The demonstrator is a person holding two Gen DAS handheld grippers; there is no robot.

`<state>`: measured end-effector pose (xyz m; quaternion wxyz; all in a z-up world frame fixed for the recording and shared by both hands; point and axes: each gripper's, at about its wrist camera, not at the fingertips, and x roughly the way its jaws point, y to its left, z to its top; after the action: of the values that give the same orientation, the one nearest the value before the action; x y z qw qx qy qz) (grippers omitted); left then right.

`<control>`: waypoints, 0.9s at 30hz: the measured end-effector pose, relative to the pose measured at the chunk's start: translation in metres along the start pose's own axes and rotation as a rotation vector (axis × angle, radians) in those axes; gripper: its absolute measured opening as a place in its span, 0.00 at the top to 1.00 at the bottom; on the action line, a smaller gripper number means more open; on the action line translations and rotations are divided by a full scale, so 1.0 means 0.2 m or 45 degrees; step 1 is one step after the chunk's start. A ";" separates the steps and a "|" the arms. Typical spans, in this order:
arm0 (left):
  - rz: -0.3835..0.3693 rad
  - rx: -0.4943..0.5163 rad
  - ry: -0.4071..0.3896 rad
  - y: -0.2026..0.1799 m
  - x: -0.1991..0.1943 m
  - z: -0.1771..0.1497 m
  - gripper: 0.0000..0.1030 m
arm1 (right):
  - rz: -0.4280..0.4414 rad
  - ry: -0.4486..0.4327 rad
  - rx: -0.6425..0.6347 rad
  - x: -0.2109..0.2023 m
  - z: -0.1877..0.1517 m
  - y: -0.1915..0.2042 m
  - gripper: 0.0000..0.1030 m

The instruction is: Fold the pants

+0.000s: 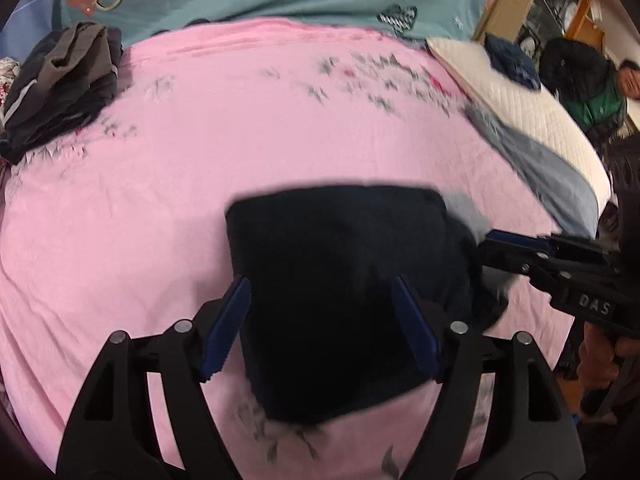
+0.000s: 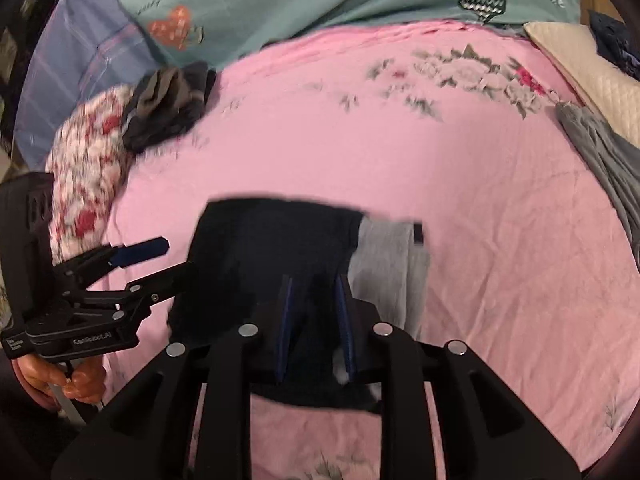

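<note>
Pants [image 1: 340, 272] folded into a dark block on the bed, both tongs just above them.

Left tongs [image 1: 320, 320] stand wide apart over the near edge of the block, blue pads clear of the cloth on either side, holding nothing. Right tongs [image 2: 316, 320] are parted only a little, over the block's near right corner; dark cloth shows between the blades, but I cannot tell whether they pinch it. Neither hand is plainly nearer. The block lies straight ahead of both tongs, roughly square, so no long axis stands out. It looks navy, thick, several layers deep, with a grey part [image 2: 384, 256] sticking out at its right side. The fold looks close to finished. Around it lie the pink sheet [image 1: 160, 200] and, well apart at the far left, a dark clothes pile [image 1: 64, 88].
</note>
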<state>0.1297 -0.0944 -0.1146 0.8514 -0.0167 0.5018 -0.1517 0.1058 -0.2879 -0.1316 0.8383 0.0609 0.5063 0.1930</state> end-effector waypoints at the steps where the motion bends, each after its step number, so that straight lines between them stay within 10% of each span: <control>1: 0.007 0.039 0.072 -0.02 0.07 -0.07 0.27 | -0.044 0.049 -0.014 0.05 -0.03 0.01 0.79; 5: 0.020 -0.009 0.100 0.00 0.19 -0.19 0.22 | -0.099 0.093 -0.030 0.17 -0.12 -0.01 0.78; 14: 0.000 -0.221 -0.049 0.20 -0.06 0.11 0.11 | -0.097 0.048 -0.077 -0.06 0.00 0.00 0.56; 27: 0.041 -0.416 0.166 0.28 0.26 0.17 0.10 | 0.014 0.097 -0.074 0.01 0.16 -0.31 0.55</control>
<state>0.1955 -0.0595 -0.1521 0.8053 -0.1370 0.5742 -0.0551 0.1504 -0.3405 -0.1351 0.8186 0.0320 0.5319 0.2145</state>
